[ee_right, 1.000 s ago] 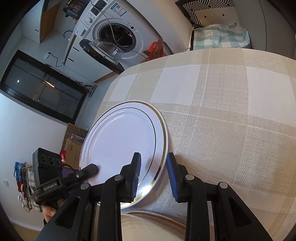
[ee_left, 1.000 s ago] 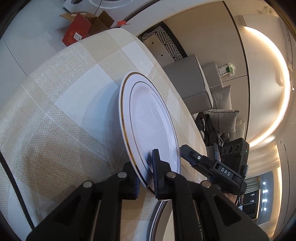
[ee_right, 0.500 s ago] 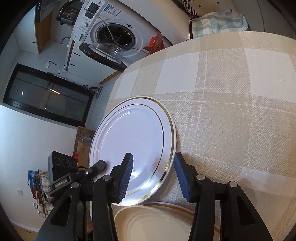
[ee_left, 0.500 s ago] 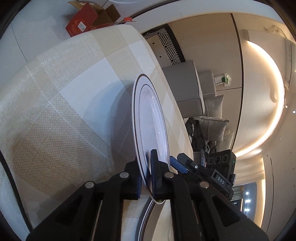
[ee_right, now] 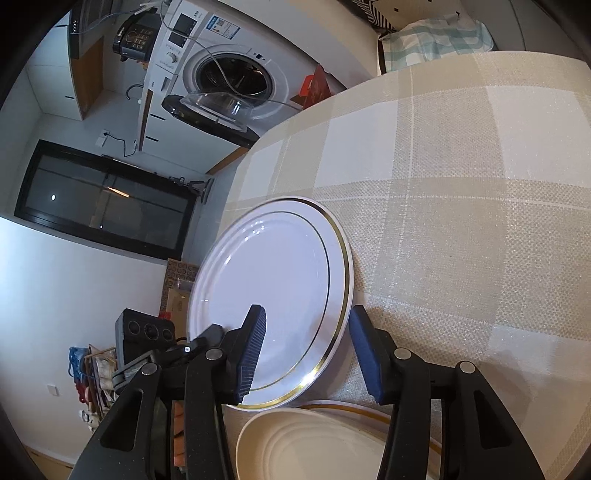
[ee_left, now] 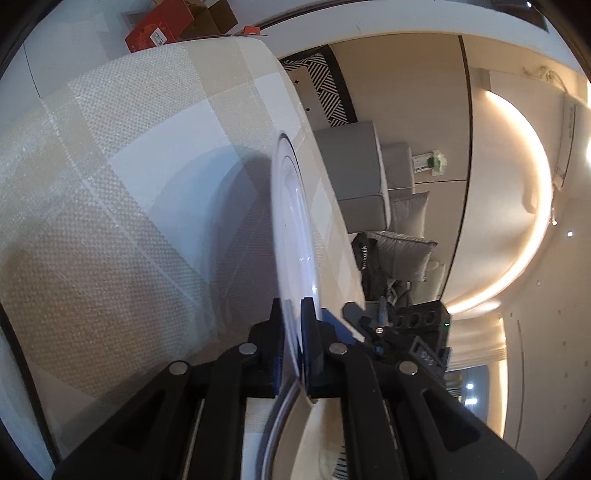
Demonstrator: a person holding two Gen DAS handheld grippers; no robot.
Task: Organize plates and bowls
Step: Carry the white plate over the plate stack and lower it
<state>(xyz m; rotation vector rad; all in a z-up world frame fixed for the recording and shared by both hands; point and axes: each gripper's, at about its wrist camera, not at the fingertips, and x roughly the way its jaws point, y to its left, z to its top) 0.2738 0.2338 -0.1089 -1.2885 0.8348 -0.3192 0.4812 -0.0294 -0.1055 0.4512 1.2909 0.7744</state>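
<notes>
A white plate with a gold rim (ee_right: 273, 288) hangs tilted above the checked tablecloth (ee_right: 461, 221). My left gripper (ee_left: 291, 332) is shut on its near rim. In the left wrist view the plate (ee_left: 291, 229) shows almost edge-on. In the right wrist view the left gripper's finger (ee_right: 207, 336) pinches the plate's lower left rim. My right gripper (ee_right: 306, 321) straddles the plate's near right rim. Its jaws are opening and the pads stand clear of the plate. Below it a cream bowl (ee_right: 314, 443) sits on another gold-rimmed plate (ee_right: 369, 408).
The round table's edge (ee_right: 280, 129) curves off to the left and far side. Beyond it stand a washing machine (ee_right: 229, 77) and a dark glass door (ee_right: 103, 206). A red box (ee_left: 159, 29) lies on the floor, and grey armchairs (ee_left: 354, 166) stand past the table.
The plate has tipped up from flat to nearly edge-on in the left wrist view. The right jaws have spread wider and let go of its rim. The left grip has held.
</notes>
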